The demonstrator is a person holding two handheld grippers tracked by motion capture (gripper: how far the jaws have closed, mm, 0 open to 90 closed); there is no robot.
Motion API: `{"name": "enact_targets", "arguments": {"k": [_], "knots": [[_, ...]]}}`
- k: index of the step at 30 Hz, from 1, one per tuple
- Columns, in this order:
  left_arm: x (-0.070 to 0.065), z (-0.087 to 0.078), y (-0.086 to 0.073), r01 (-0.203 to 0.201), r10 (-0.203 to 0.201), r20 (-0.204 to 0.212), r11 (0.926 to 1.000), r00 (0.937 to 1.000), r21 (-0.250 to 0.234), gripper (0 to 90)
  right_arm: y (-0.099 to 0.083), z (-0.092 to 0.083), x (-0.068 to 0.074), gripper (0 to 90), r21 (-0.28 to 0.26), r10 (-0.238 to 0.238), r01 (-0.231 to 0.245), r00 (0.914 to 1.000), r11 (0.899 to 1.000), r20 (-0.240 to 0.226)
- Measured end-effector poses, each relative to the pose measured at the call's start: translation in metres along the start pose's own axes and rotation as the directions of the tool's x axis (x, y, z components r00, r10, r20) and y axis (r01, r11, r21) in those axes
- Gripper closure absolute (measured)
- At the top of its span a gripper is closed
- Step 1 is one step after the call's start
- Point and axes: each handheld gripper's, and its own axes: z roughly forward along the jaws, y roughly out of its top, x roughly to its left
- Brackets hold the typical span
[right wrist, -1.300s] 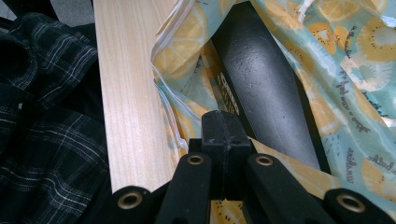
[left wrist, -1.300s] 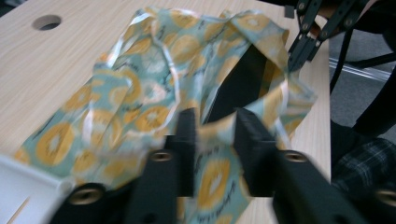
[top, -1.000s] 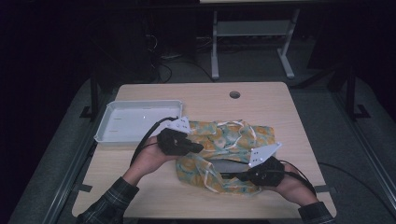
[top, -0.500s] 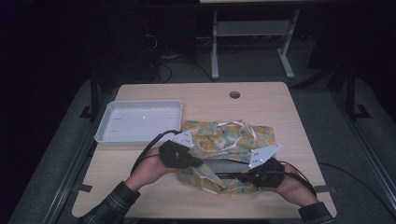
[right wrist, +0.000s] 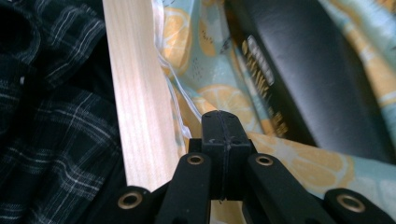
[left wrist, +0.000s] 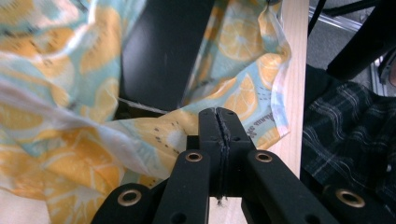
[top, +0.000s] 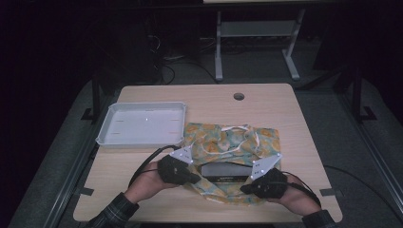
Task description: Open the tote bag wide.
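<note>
With both the left gripper (top: pixel 192 177) and right gripper (top: pixel 246 188) clamped on the lemon-print bag's (top: pixel 228 142) six-o'clock hem, a slack pinch could drop fabric over the black box (top: pixel 224 171).

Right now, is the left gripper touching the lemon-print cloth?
Touching: in the left gripper view, the left gripper has its jaws shut on a fold of the lemon-print cloth.

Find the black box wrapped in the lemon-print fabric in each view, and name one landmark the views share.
High view: black box lies low centre, between the two tools, on the lemon-print fabric.
Left gripper view: black box at top centre, above the shut jaws.
Right gripper view: black box runs from top centre to the right edge, gold lettering along its side.
Shared landmark: the lemon-print fabric around the box, on the wooden table.
</note>
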Motion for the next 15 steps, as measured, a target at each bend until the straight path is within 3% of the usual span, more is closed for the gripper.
{"name": "enact_targets", "arguments": {"k": [6,15], "knots": [[-0.002,0.011,-0.008,-0.001,0.001,0.001,0.9989,1.0000,0.048,88.9,-0.006,0.009,0.003,89.7,0.035,0.000,0.001,1.0000,0.999,-0.003],[-0.001,0.033,-0.015,-0.013,0.012,0.006,0.9904,0.9999,0.138,88.4,-0.010,0.029,0.007,89.6,0.111,-0.026,0.026,0.9997,0.993,-0.005]]}}
